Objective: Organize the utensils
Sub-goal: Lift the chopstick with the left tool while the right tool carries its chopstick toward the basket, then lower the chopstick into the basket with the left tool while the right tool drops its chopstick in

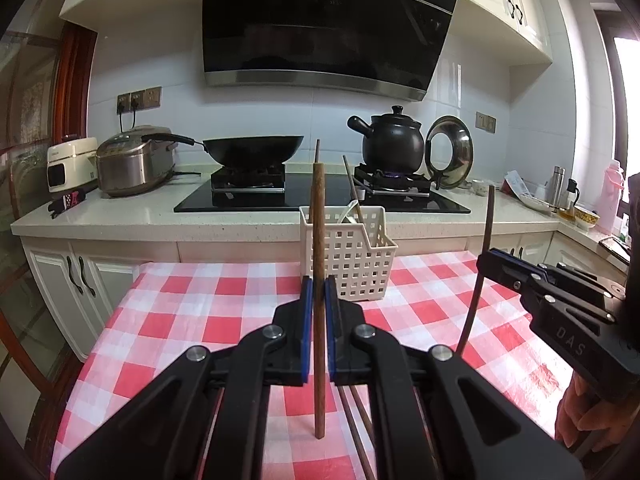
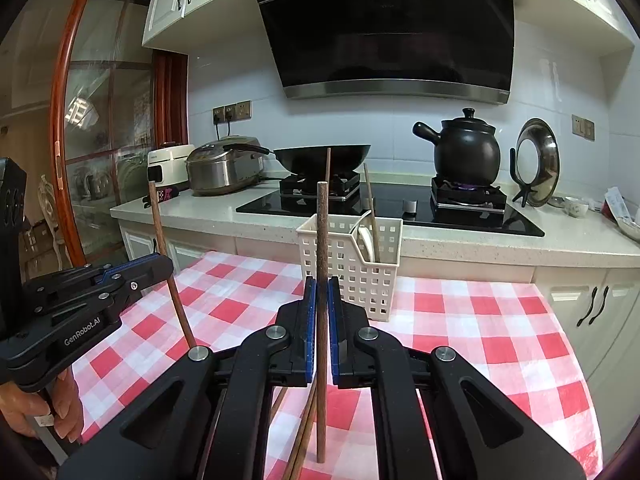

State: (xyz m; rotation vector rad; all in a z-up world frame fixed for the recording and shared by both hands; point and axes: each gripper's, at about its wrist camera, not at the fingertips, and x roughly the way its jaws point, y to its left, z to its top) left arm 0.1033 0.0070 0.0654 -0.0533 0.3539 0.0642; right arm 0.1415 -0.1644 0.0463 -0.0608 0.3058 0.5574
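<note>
My left gripper (image 1: pixel 319 294) is shut on a brown wooden chopstick (image 1: pixel 319 240), held upright above the checked tablecloth. My right gripper (image 2: pixel 321 296) is shut on another wooden chopstick (image 2: pixel 321 248), also upright. Each gripper shows in the other's view, the right one (image 1: pixel 490 258) with its chopstick (image 1: pixel 482 248), the left one (image 2: pixel 166 264) with its chopstick (image 2: pixel 160 228). A white perforated utensil basket (image 1: pixel 360 256) stands just ahead at the table's far edge; it holds chopsticks and a white spoon (image 2: pixel 366 240). More chopsticks (image 1: pixel 354 420) lie on the cloth under the grippers.
The red-and-white checked table (image 1: pixel 192 312) abuts a kitchen counter (image 1: pixel 120 216) with a hob, a black wok (image 1: pixel 252 150), a black clay pot (image 1: pixel 394 142) over a lit flame, a rice cooker (image 1: pixel 134 162) and a pan lid (image 1: pixel 450 152).
</note>
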